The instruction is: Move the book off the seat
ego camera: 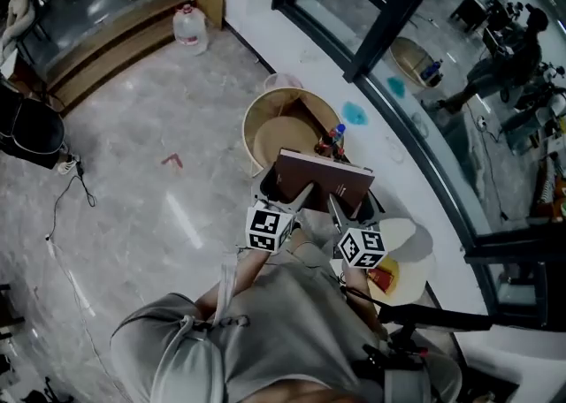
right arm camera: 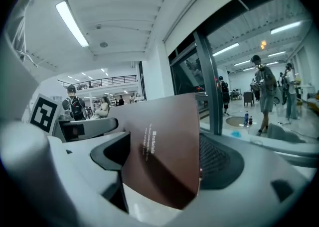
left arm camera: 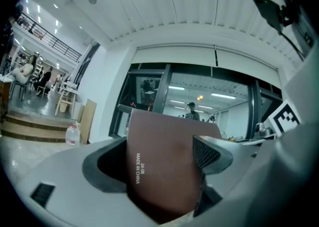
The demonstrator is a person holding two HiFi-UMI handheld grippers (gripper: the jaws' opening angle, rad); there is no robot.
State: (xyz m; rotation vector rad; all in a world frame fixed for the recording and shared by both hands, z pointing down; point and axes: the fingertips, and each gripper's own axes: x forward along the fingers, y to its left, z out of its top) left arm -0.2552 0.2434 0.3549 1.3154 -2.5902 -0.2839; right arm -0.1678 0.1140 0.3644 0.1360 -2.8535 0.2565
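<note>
Covering the room is a polished grey floor point(ego camera: 159, 171) with pale marble veining, and it is showing soft streaks of glare. Wooden steps point(ego camera: 106, 48) are rising at the far left corner, and a clear plastic water jug point(ego camera: 189, 26) is standing on the floor beside their end. A smooth white ledge point(ego camera: 301, 57) is running along a dark-framed glass wall point(ego camera: 389, 3).

A round seat point(ego camera: 250, 132) of tan wood with a raised, curved rim is standing near that ledge, with small bottles point(ego camera: 334, 138) just beside it.

The book point(ego camera: 320, 182) is flat and rectangular, with a matte brown cover, small white print and pale page edges — it is hanging in the air, overlapping the seat's near rim in the head view.

The left gripper point(ego camera: 296, 196) is clamping the book's left end and the right gripper point(ego camera: 340, 209) its right end — each pair of grey jaws is pressing its ribbed dark pads point(left arm camera: 205, 152) against the cover.
</note>
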